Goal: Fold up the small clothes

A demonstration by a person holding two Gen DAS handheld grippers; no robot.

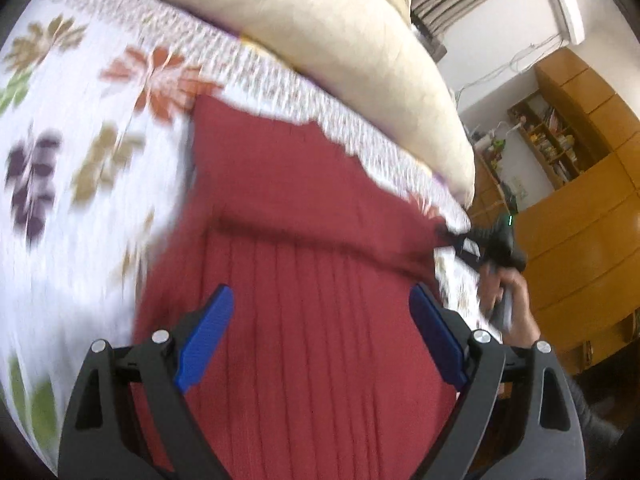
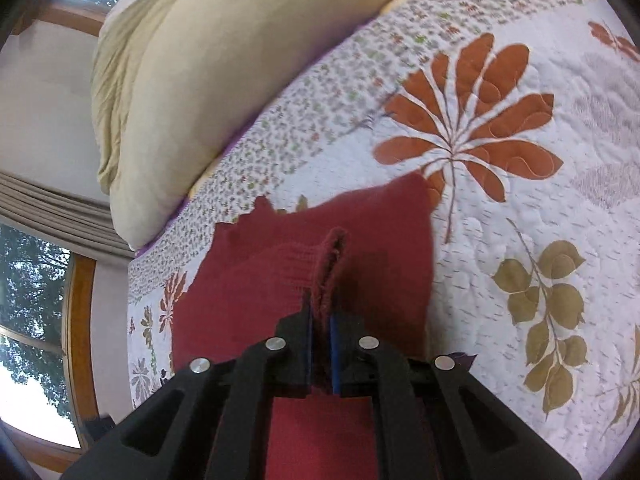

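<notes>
A dark red knitted garment [image 1: 304, 216] lies spread on a white quilt with leaf prints [image 1: 60, 152]. My left gripper [image 1: 320, 300] hovers over the ribbed part of it, blue pads wide apart, nothing between them. In the right wrist view the same red garment [image 2: 280, 272] lies on the quilt [image 2: 520, 184], and my right gripper [image 2: 322, 312] is shut on a pinched-up fold of its edge. From the left wrist view, the right gripper [image 1: 448, 236] shows at the garment's right edge, held by a hand [image 1: 508, 300].
A large cream pillow [image 1: 340, 40] lies along the far side of the quilt, also the pillow [image 2: 168, 80] in the right view. Wooden cabinets and shelves [image 1: 580, 160] stand past the bed's right edge. A window with curtains [image 2: 48, 208] is at the left.
</notes>
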